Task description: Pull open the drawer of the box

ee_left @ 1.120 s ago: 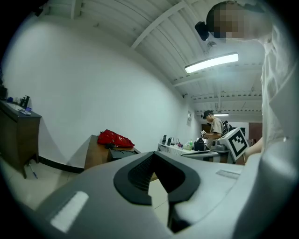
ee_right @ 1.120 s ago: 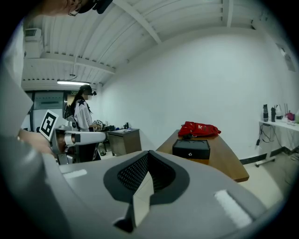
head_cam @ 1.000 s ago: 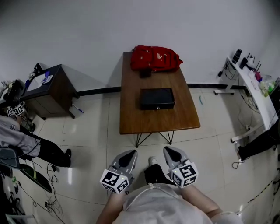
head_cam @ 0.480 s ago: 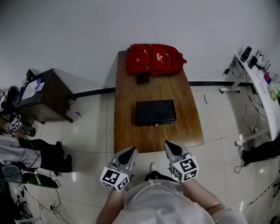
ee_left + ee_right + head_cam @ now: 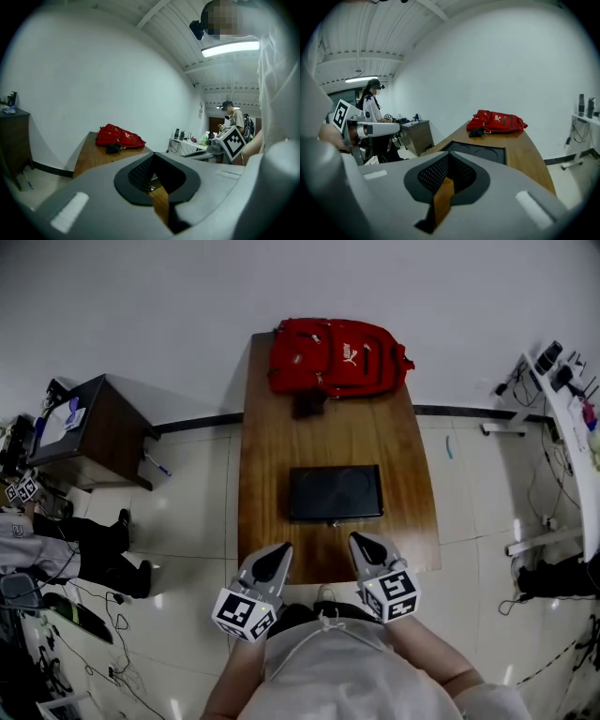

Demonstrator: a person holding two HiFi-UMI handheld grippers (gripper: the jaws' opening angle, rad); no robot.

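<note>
Head view: The box (image 5: 335, 493) lies flat at the middle of the table (image 5: 267, 465), well apart from both grippers. Its drawer front faces the near edge and cannot be made out from above; only a small fitting shows there. The backpack (image 5: 337, 357) sits at the far end, with a small dark item just beside it, too dim to identify. The left gripper (image 5: 273, 554) and right gripper (image 5: 360, 544) hover side by side over the table's near edge, touching nothing. A cabinet (image 5: 84, 427) stands to the left. A seated person (image 5: 56, 545) is cut off by the left border.

Left gripper view: The left gripper (image 5: 154, 157) has its jaws closed, with nothing between them. Its body hides the box entirely. The backpack (image 5: 119, 137) and the far end of the table (image 5: 91, 154) show above it. The right gripper's marker cube (image 5: 232, 142) appears at the right.

Right gripper view: The right gripper (image 5: 449, 158) also has its jaws closed and is empty. The box (image 5: 480, 152) shows only its top, which bears two round recesses; the drawer front is hidden behind the gripper. The backpack (image 5: 497, 122) lies beyond. The left gripper (image 5: 370, 129) is partly cut off at the left.
</note>
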